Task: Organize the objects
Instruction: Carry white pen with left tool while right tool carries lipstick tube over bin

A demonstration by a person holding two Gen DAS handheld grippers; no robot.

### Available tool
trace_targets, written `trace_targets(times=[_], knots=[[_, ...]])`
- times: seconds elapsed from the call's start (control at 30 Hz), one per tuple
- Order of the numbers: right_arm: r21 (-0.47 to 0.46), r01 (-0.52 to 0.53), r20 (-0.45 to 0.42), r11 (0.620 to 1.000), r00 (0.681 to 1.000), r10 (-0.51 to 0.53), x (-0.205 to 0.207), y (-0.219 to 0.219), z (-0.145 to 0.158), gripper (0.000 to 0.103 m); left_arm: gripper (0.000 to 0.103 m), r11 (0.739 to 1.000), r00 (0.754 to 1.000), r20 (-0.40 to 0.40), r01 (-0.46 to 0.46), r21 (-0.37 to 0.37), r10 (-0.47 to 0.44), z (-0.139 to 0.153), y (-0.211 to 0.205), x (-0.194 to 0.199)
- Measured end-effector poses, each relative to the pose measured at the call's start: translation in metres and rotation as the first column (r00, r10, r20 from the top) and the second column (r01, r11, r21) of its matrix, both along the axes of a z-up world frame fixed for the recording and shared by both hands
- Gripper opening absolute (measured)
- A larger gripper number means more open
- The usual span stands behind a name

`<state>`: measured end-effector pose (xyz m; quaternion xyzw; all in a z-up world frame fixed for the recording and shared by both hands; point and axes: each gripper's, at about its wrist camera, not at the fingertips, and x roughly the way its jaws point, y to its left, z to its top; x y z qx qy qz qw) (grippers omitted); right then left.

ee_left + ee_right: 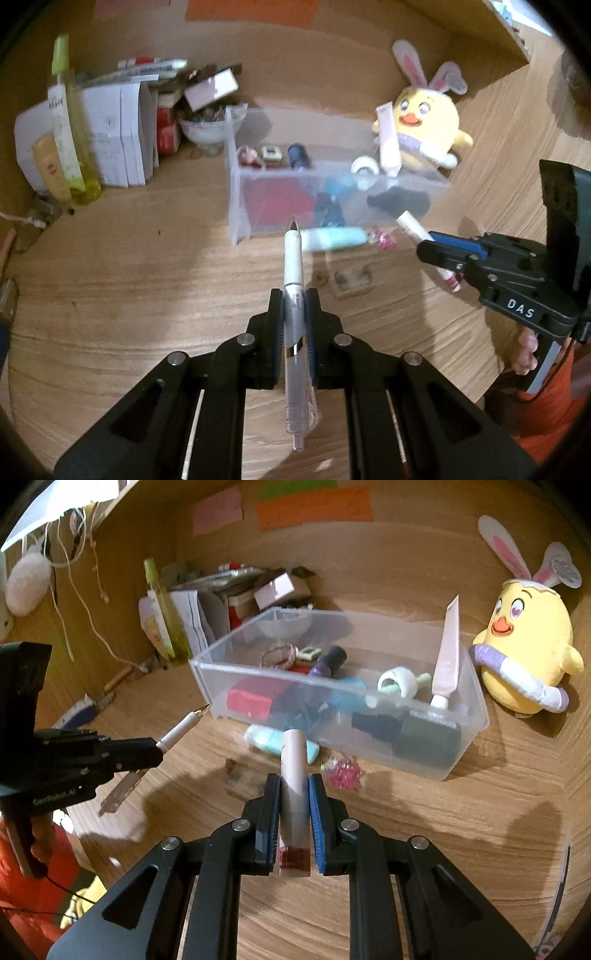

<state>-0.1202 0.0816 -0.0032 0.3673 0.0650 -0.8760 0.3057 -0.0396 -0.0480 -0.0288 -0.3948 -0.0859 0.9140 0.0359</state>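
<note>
Clear plastic bin (458, 746), on the wooden desk (424, 849) at 12 o'clock: red box (249, 700), purple bottle (327, 661), tape dispenser (400, 681), upright pink tube (447, 653), dark jars (424, 734). Left gripper (294, 295) clamps white pen (293, 266); right gripper (294, 781) clamps lip-gloss tube (293, 771).

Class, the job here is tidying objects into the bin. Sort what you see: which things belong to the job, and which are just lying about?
Job:
- pen in left gripper
- lipstick tube in right gripper
- clear bin
- mint tube
- pink wrapper

Lying about:
- plush chick
- spray bottle
- sticky notes
</note>
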Motion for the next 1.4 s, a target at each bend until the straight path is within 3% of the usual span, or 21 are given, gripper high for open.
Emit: trace_targets(times=[0.43,0.73,1.07,1.4], knots=[[-0.093,0.033,-0.085,0.995,0.996,-0.041,-0.005,0.01,0.04,0.014,0.01,0.999,0.993,-0.118,0.026,0.02,-0.024,0.045,0.009,-0.016],[-0.101,0.067,-0.131,0.993,0.988,-0.08,-0.023,0.014,0.058,0.014,0.01,0.997,0.983,-0.174,0.062,0.041,-0.054,0.067,0.011,-0.041],[-0.103,0.098,-0.13,0.99,0.985,-0.111,-0.056,0.013,0.064,0.014,0.01,0.996,0.986,-0.15,0.075,0.054,-0.066,0.065,0.013,-0.087],[-0.048,0.12,-0.074,0.992,0.99,-0.124,-0.089,-0.001,0.039,0.014,0.01,0.991,0.994,-0.081,0.084,0.102,-0.076,0.052,0.005,-0.128]])
